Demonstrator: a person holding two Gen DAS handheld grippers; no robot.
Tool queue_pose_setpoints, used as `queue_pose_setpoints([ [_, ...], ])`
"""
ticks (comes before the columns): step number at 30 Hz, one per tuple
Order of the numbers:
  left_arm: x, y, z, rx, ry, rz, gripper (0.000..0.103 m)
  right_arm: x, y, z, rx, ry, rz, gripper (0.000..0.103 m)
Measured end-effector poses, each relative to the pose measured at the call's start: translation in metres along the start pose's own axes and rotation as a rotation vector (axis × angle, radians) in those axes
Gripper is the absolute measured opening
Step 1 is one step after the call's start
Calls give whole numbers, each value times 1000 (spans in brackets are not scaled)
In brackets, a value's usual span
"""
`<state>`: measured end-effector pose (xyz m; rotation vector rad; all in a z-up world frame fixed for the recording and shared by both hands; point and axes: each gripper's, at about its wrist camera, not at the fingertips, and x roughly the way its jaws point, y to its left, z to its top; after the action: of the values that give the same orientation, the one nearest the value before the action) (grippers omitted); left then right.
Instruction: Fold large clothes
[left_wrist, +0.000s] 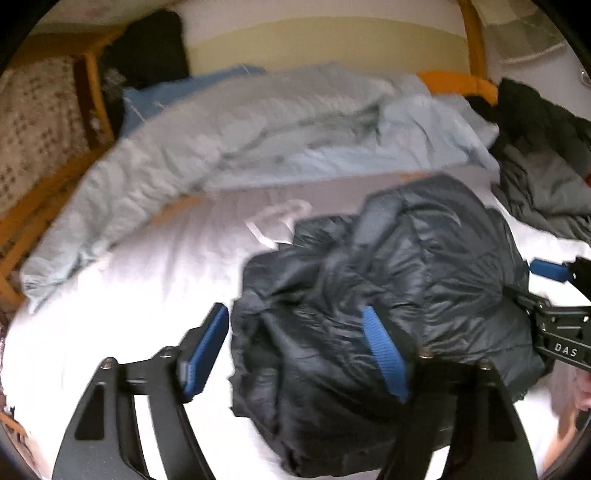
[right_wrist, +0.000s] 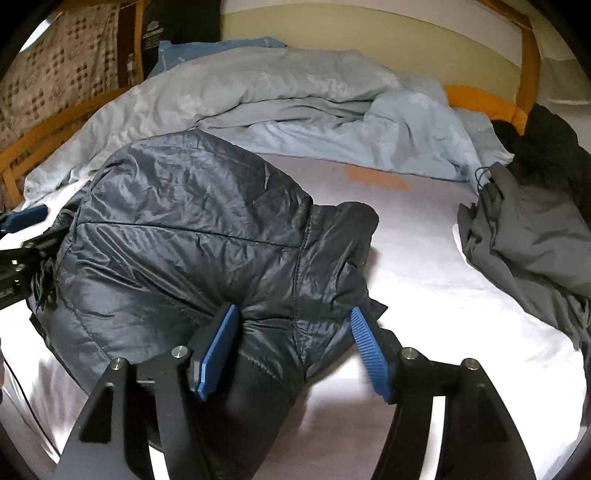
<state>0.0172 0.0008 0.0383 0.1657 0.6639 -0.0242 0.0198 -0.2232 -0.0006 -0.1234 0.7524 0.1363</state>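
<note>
Nylon shell: the dark quilted jacket (right_wrist: 192, 236) looks light, puffy and slick, so you should expect it to slide and spring back out of a fold.
Jacket position: it lies bunched on the white bed sheet (right_wrist: 417, 266), in front of the pale blue duvet (right_wrist: 295, 110) and well apart from the grey garment (right_wrist: 524, 236) to the jacket's right.
Where to hold: take a seam or hem edge at the jacket's near side; a pinch of smooth panel will likely slip.
Left tongs (left_wrist: 295, 354): spread wide, clamping nothing you can see; the right finger lies against the jacket's crumpled fabric, the left finger sits just beside the jacket over bare sheet.
Right tongs (right_wrist: 295, 350): also wide apart, straddling the jacket's near edge, with the left finger pressed into the fabric and nothing gripped.
Risk: trapped air may puff the layers open again.
</note>
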Motion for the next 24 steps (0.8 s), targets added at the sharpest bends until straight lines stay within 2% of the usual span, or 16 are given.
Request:
queue_pose_setpoints([
  [1, -4, 3, 2, -5, -11, -3, 77, -2, -1, -1, 1, -4, 0, 66],
  [4, -8, 7, 3, -12, -3, -23, 91, -8, -1, -2, -14, -17, -19, 68],
  [6, 0, 10, -1, -10, 36, 3, 101, -14, 3, -2, -35, -30, -48, 75],
  [8, 13, 14, -9, -36, 111, 62, 103, -23, 7, -4, -75, -66, -79, 79],
  [9, 21, 19, -15, -70, 158, 60, 103, -25, 8, -4, -82, -73, -81, 81],
  [11, 31, 25, -26, -121, 218, 16, 103, -30, 9, -5, -82, -80, -80, 82],
  [13, 37, 30, -32, -152, 242, -20, 103, -34, 10, -6, -73, -83, -67, 82],
  [15, 49, 39, -39, -225, 290, -97, 103, -38, 10, -7, -62, -88, -54, 85],
  [17, 66, 52, -48, -341, 364, -219, 103, -42, 8, -8, -24, -85, 11, 87],
  [19, 84, 64, -59, -465, 442, -342, 103, -39, 2, -9, 43, -42, 133, 92],
  [23, 86, 62, -57, -459, 417, -390, 103, -19, -11, -17, 175, 106, 351, 102],
  [24, 86, 60, -58, -465, 413, -406, 103, -12, -14, -20, 212, 142, 375, 102],
])
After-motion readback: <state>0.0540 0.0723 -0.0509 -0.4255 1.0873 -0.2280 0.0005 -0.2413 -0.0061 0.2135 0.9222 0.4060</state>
